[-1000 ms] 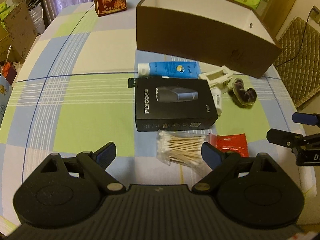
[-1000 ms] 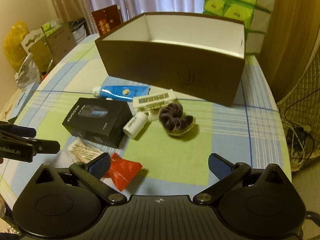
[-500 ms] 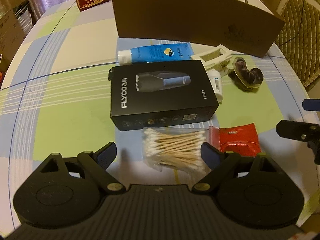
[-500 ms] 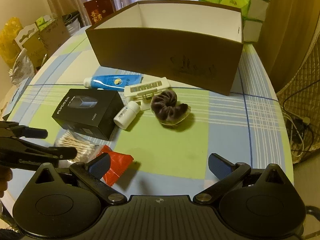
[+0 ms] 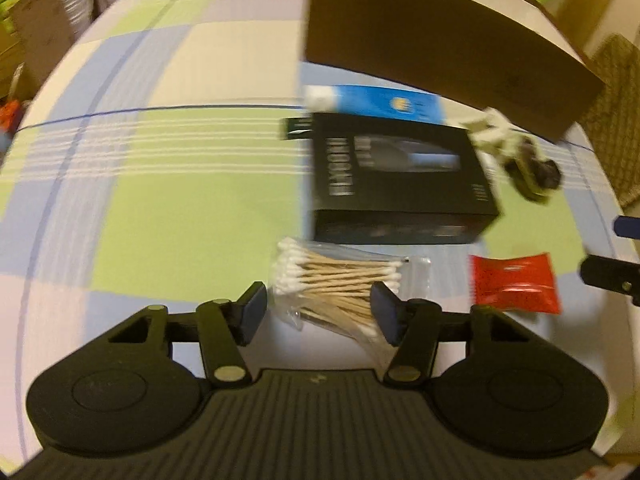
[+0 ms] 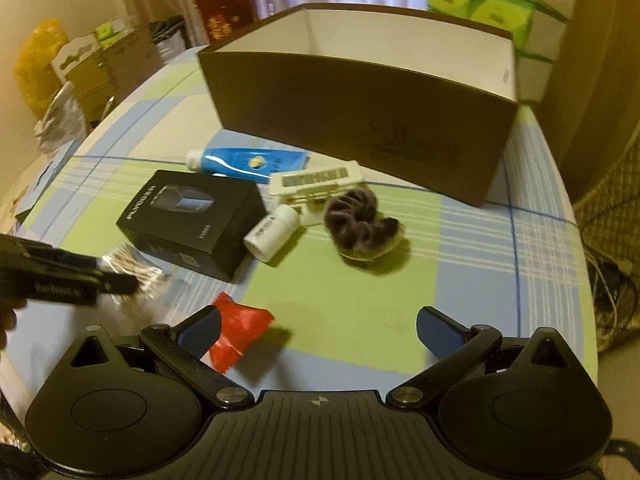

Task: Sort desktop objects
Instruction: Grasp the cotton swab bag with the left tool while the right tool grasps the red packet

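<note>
- Blue pads tip your left gripper (image 5: 318,307), which sits low over the near part of the checked tablecloth (image 5: 160,184), its fingers set on either side of the bag of cotton swabs (image 5: 340,280); whether the pads actually press the bag, you cannot tell from this blurred view.
- From the right wrist camera, that same left gripper (image 6: 116,282) reaches in level from the left edge, its tips over the swab bag (image 6: 132,264).
- Your right gripper (image 6: 318,330) hangs spread wide and holds nothing; its left pad overlaps the red packet (image 6: 240,330), which lies on the cloth.
- The black shaver box (image 6: 192,222) lies flat just beyond the swabs, with the blue tube (image 6: 250,162) at its far side.
- Right of the box lie a small white bottle (image 6: 272,232) on its side, a cream plastic clip (image 6: 316,184) and a dark scrunchie (image 6: 358,220), all close together.
- The large brown cardboard box (image 6: 360,112) stands open-topped at the far side, white inside.
- Beyond it, stacked green tissue packs (image 6: 492,4) rise at the far right.
- A red carton (image 6: 226,14) stands at the far left of the table.
</note>
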`<state>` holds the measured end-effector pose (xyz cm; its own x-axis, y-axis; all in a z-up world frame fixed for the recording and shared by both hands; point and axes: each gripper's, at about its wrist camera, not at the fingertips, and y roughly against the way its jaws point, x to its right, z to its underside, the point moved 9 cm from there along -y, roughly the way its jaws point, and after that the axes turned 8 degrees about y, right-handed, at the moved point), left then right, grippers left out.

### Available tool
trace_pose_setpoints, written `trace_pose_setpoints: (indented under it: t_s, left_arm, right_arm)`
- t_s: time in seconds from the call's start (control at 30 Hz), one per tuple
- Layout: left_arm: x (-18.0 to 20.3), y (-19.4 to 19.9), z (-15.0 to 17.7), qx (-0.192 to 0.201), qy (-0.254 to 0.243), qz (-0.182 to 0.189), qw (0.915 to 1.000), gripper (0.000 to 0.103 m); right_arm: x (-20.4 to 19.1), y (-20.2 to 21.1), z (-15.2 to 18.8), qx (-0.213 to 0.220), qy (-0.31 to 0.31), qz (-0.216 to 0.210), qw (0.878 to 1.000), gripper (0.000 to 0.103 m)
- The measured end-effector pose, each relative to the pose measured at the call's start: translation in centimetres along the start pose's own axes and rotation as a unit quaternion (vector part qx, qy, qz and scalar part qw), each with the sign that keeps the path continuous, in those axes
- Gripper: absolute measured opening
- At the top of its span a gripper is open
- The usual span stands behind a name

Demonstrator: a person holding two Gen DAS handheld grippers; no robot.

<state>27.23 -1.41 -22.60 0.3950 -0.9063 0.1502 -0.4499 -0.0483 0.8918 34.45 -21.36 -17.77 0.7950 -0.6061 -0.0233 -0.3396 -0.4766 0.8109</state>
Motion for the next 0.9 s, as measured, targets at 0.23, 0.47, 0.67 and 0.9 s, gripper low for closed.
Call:
trace_pose_setpoints:
  t_s: [0.23,0.47,0.67,0.9]
  left_arm:
    - [-4.9,1.2,0.5,0.007,0.05,-0.034,0.9982,0.061]
    - [-6.2,2.0,1.0,0.014,0.064,-0.049,0.9967,0.065]
    - [-5.6,2.4,1.0,0.01,0.072,-0.045,0.9964,0.066]
    - [-3.8,2.0,0.1,0.013,0.072,-0.05,0.9961,0.081]
  right_arm:
    - [-3.1,-1.0,-0.6,0.017,0.085,-0.044,0.995,0.099]
    - [-6.7,-3.1,0.2,0.01,0.225,-0.078,0.971,0.058]
    - [-6.9,-4.4,2.0,-0.028,0.232,-0.077,0.969,0.033]
    - [-4.9,-4.0,3.0,-0.048,0.151,-0.057,0.986,0.03]
